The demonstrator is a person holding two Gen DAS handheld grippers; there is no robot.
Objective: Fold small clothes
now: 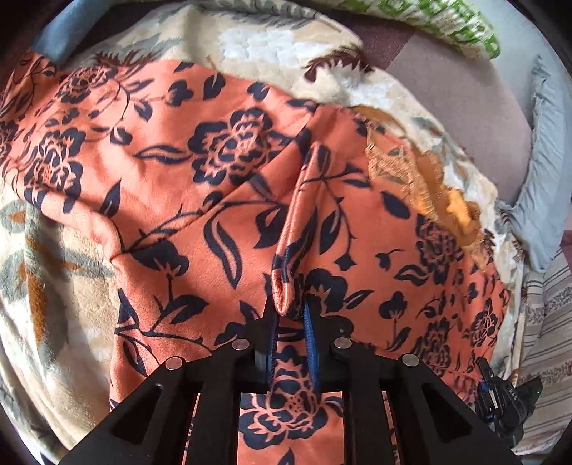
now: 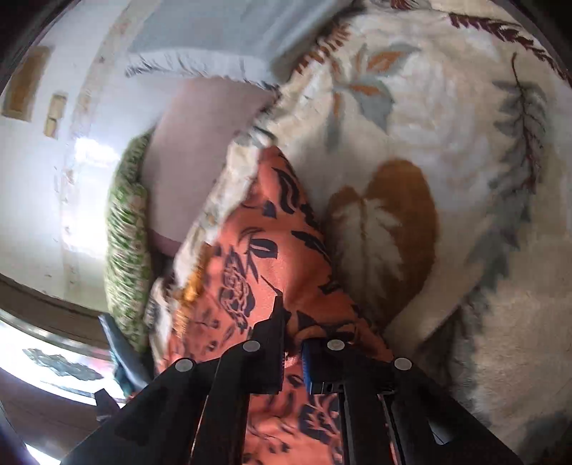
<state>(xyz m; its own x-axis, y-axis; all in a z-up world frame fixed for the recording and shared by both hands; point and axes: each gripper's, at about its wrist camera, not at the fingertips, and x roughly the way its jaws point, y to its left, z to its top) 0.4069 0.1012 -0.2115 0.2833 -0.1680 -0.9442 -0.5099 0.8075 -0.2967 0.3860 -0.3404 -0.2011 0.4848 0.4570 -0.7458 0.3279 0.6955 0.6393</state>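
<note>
An orange garment (image 1: pixel 221 186) with dark blue flowers lies spread over a cream plush blanket (image 1: pixel 271 53). A raised fold with a stitched hem runs down its middle to my left gripper (image 1: pixel 289 311), which is shut on the end of that fold. My right gripper (image 1: pixel 500 404) shows at the garment's lower right corner in the left wrist view. In the right wrist view the garment (image 2: pixel 250 272) is bunched and lifted into a ridge over the blanket (image 2: pixel 447 143). My right gripper (image 2: pixel 293 339) is shut on its edge, with cloth draped over the right finger.
A green and white pillow (image 1: pixel 429 21) lies beyond the blanket on a mauve sheet (image 1: pixel 464 89). A grey fringed cloth (image 1: pixel 543 179) lies at the right. A striped fabric (image 1: pixel 550 322) borders the lower right. A pale wall (image 2: pixel 35 179) stands behind the pillow (image 2: pixel 125 232).
</note>
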